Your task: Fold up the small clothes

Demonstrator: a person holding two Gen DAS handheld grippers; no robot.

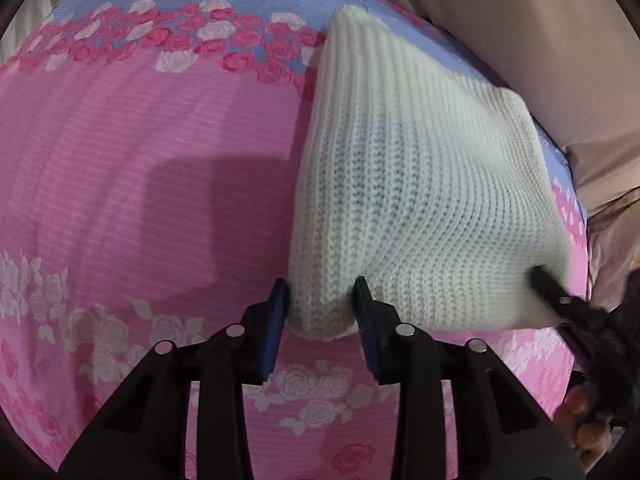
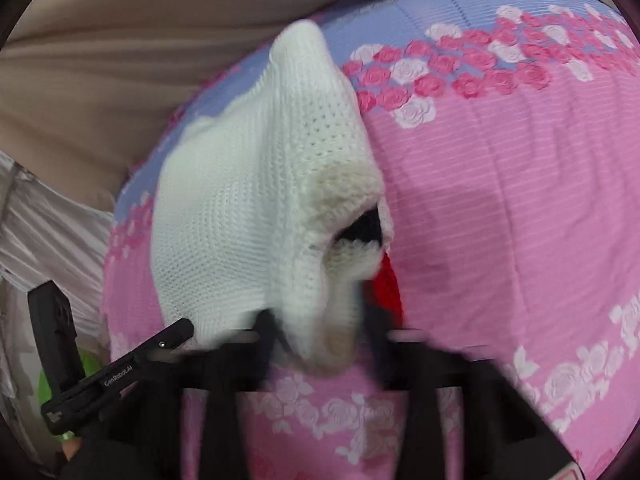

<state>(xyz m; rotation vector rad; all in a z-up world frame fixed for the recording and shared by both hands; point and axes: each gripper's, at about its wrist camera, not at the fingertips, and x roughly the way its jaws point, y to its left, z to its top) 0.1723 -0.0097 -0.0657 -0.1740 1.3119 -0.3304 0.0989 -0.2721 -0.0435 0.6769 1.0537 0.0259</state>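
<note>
We see our left tool (image 1: pixel 322 300) pinching the white knit garment (image 1: pixel 400 184), right tool (image 2: pixel 320 332) pinching it too; pink floral bedsheet (image 1: pixel 160 160) beneath both

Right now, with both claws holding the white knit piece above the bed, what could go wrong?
1. The left claw pinches only a rolled edge of the white knit garment; it may slip out.
2. The right claw looks blurred, so it is moving fast; a tug could stretch the loose knit.
3. The garment hangs bunched, not flat, so the fold may land crooked on the floral bedsheet.
</note>
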